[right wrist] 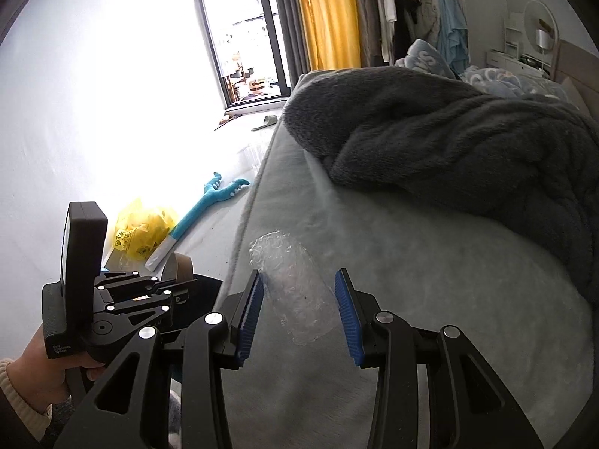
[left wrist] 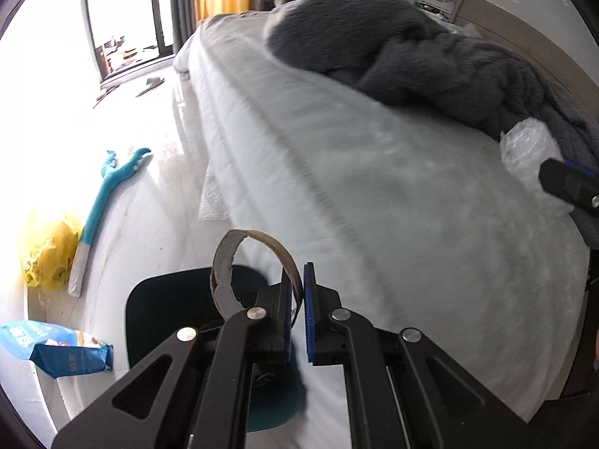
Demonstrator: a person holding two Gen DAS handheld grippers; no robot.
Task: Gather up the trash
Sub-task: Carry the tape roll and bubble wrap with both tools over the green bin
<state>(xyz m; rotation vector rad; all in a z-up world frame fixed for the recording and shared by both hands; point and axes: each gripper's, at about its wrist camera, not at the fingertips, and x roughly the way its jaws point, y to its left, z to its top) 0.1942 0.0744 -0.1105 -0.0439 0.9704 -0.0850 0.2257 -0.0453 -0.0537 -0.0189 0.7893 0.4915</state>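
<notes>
Cardboard ring (left wrist: 254, 269), a spent tape core by the look of it: clamped by its wall between the jaws of my left gripper (left wrist: 297, 299), low centre of the left wrist view, over a dark bin (left wrist: 157, 307) on the floor beside the bed (left wrist: 374, 205).

Plastic wrap (right wrist: 295, 292), clear and crumpled into a loose roll: lower centre of the right wrist view, between the blue pads (right wrist: 346, 299) of my right gripper (right wrist: 297, 312), over the pale mattress. Jaws part-way apart; the left pad meets the wrap, the right pad shows a gap, so I cannot tell whether it is gripped or only straddled.

Step in hand, as I judge it: two pieces of trash taken up, one per gripper, on the way to the bin. Next move calls for bringing the ring squarely over the bin mouth and parting the left jaws, then carrying the wrap across the bed edge the same way; if the wrap is loose, the jaws want closing first.

Other items: grey blanket (right wrist: 468, 142), upper right; yellow bag (left wrist: 45, 250) and blue packet (left wrist: 56, 351), left edge of the left view, possibly trash as well; blue toy (left wrist: 108, 187) on the floor.

Hidden or unclear: bin rim and depth largely behind the left gripper; floor near the window washed out by glare; bed surface blurred; packet lettering unreadable.
</notes>
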